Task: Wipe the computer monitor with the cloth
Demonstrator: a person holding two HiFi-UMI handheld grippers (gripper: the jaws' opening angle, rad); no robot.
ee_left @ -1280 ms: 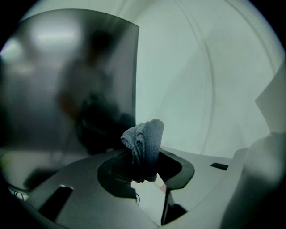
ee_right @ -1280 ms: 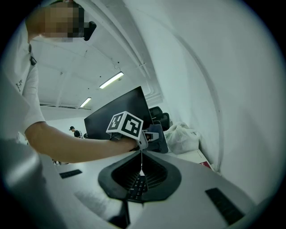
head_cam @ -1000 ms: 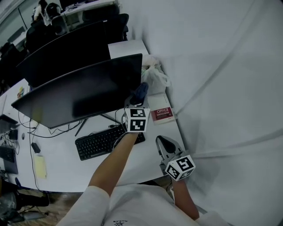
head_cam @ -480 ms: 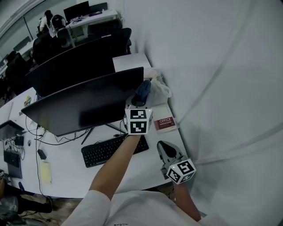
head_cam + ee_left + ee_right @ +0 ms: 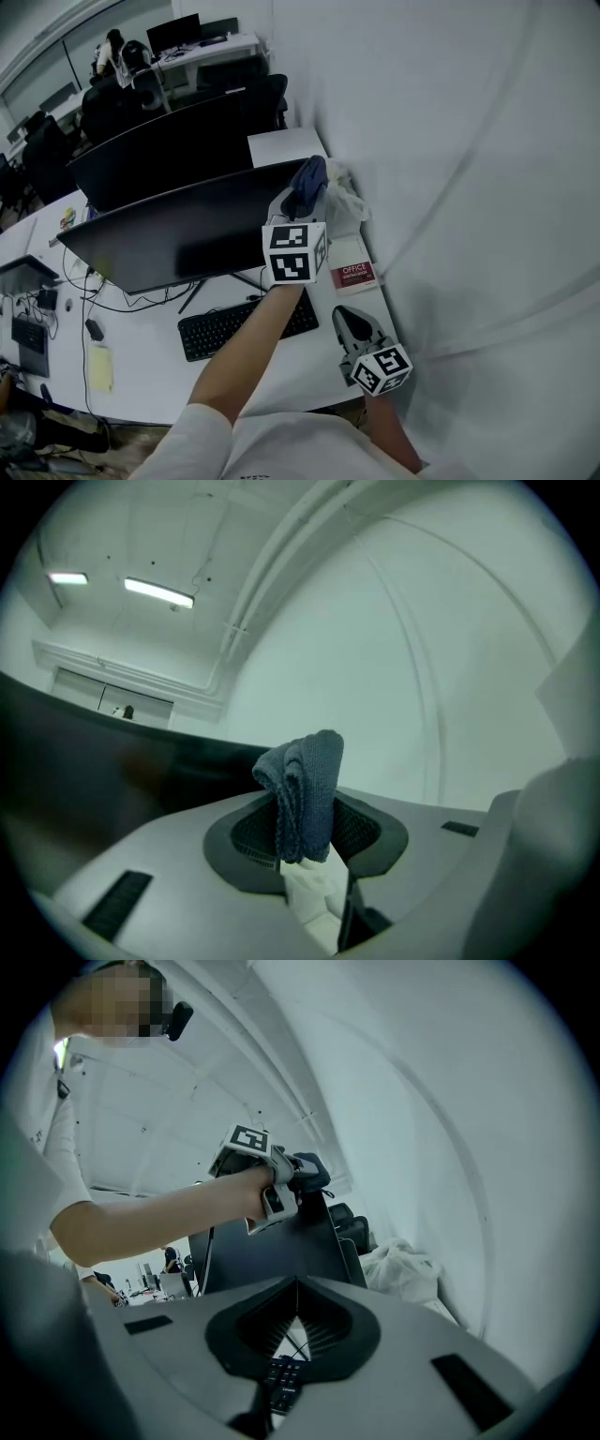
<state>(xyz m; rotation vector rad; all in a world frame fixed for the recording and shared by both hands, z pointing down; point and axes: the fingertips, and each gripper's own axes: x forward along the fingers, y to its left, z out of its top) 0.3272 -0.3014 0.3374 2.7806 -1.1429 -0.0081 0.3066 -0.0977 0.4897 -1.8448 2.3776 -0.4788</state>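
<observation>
Standing lengthwise out of the left gripper [image 5: 305, 846], whose jaws are clamped on its lower end, the folded dark cloth [image 5: 302, 794] points up-frame. In the head view it sits at the upper right corner of the monitor [image 5: 178, 234]; contact cannot be confirmed. The monitor's long axis slants from centre left up toward centre frame. The right gripper [image 5: 295, 1321], lower right, is closed and empty. A white plastic bag [image 5: 345, 202] lies beside the monitor, contents not discernible.

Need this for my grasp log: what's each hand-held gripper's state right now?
Left hand-held gripper: closed on the dark blue cloth.
Right hand-held gripper: closed, holding nothing.
</observation>
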